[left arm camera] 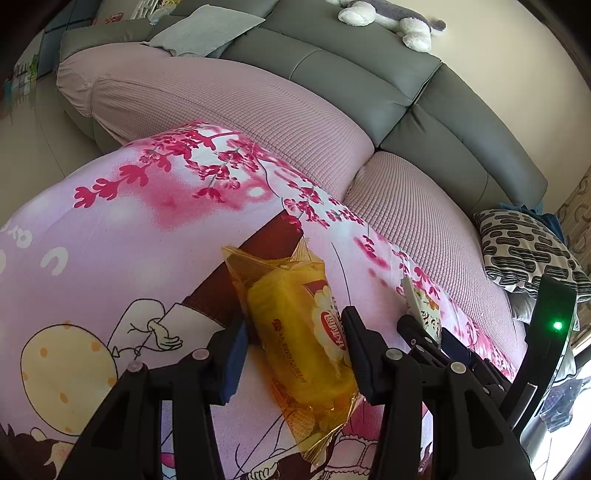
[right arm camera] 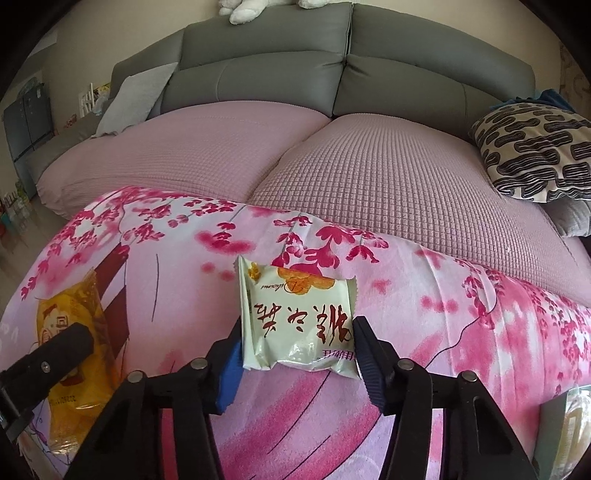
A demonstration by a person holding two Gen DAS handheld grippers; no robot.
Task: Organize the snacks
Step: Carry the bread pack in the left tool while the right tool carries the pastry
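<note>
The left gripper [left arm camera: 293, 349] clamps a clear yellow snack pack [left arm camera: 295, 332] lengthwise between its pads, just above the flowered pink cloth [left arm camera: 110, 240]. To its right, the right gripper [right arm camera: 297, 350] has its jaws pressed on both sides of a cream square packet [right arm camera: 297, 317] with dark lettering, near the cloth's far edge. Bare cloth lies either side; a pink sofa cushion [right arm camera: 388, 177] rises behind.

A grey sofa [right arm camera: 266, 62] is standing against a cream wall [left arm camera: 491, 33], its seat wearing a pink quilted cover [right arm camera: 388, 177]. A patterned cushion [right arm camera: 535, 151] is resting at its right end, a plush toy [left arm camera: 388, 18] lying along its back. Daylight is brightening the room.
</note>
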